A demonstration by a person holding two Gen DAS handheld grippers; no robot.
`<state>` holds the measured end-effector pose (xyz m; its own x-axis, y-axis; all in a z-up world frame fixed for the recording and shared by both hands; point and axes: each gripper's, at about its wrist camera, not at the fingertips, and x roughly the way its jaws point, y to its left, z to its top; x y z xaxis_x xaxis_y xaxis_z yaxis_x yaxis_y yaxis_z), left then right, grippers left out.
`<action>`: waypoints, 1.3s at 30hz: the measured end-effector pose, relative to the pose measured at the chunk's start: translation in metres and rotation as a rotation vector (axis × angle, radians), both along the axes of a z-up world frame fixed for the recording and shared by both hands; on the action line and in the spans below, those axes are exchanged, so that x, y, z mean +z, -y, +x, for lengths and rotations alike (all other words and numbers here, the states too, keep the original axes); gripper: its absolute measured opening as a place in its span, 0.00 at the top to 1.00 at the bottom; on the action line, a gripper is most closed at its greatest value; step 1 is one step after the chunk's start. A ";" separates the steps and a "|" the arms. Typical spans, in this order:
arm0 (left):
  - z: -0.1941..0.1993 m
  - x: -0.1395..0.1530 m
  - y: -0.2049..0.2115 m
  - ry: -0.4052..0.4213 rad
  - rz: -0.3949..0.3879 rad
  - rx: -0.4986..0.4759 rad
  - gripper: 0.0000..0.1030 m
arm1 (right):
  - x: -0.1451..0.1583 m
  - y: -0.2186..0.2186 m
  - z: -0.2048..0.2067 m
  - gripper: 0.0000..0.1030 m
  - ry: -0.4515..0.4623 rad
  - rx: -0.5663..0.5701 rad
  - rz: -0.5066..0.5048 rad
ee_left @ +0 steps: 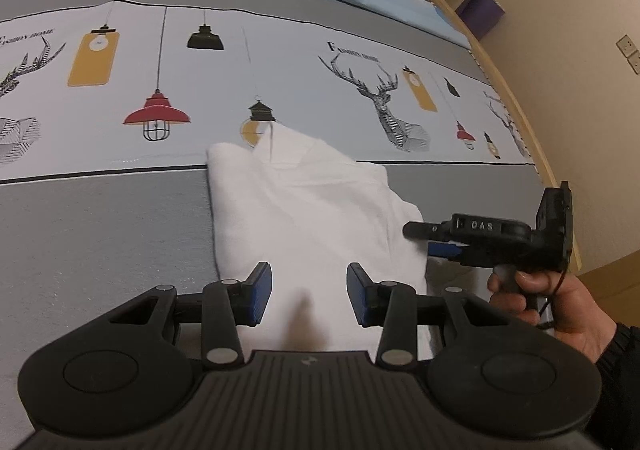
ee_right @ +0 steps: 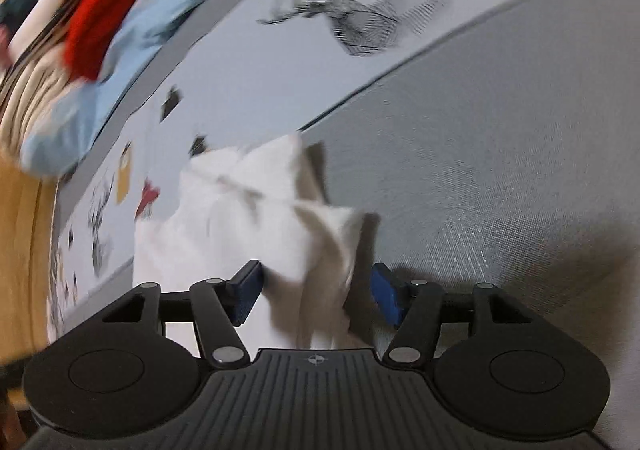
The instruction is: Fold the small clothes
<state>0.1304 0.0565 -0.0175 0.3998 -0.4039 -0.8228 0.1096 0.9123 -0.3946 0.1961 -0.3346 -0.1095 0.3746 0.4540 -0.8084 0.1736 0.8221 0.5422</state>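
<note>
The soft, light white knit garment (ee_left: 304,210) lies limp between both half-open, empty claws (ee_left: 309,292) (ee_right: 316,296); pinch its near hem.

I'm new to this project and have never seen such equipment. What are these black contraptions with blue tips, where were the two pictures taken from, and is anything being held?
No robot here: a person holds a hand-operated gripper in each hand, each with a camera looking along its jaws. One picture is from the left gripper, the other from the right gripper. In the left view you also see the right gripper from the side, with the hand gripping its handle. On the bed sheet, printed with lamps and deer, lies a partly folded white garment. Both pairs of jaws stand open with the cloth between the blue pads, so nothing is clamped. The right view is blurred.
</note>
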 end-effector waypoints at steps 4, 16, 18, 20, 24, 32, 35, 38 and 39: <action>0.003 0.005 -0.001 0.013 0.005 -0.001 0.56 | 0.029 -0.012 -0.006 0.95 0.148 0.050 -0.002; 0.016 -0.008 0.022 -0.003 0.049 -0.039 0.56 | 0.061 -0.038 0.010 0.89 0.393 0.086 -0.372; 0.018 -0.011 0.024 -0.008 0.058 -0.045 0.56 | 0.051 -0.022 0.006 0.88 0.296 0.083 -0.222; 0.019 -0.013 0.027 -0.011 0.068 -0.053 0.56 | 0.043 -0.014 -0.001 0.68 0.229 0.116 -0.115; 0.020 -0.017 0.034 -0.018 0.088 -0.057 0.56 | 0.024 -0.010 -0.014 0.37 0.128 0.161 -0.107; 0.014 -0.021 0.042 -0.018 0.104 -0.077 0.56 | -0.009 -0.003 0.000 0.55 0.017 -0.004 0.090; 0.014 -0.020 0.035 -0.017 0.106 -0.062 0.56 | 0.008 -0.015 0.000 0.89 0.082 0.023 0.018; 0.014 -0.018 0.028 -0.014 0.104 -0.054 0.56 | 0.061 -0.051 -0.010 0.90 0.355 0.215 -0.070; 0.015 -0.018 0.027 -0.013 0.104 -0.054 0.56 | 0.080 -0.061 -0.016 0.90 0.465 0.284 -0.075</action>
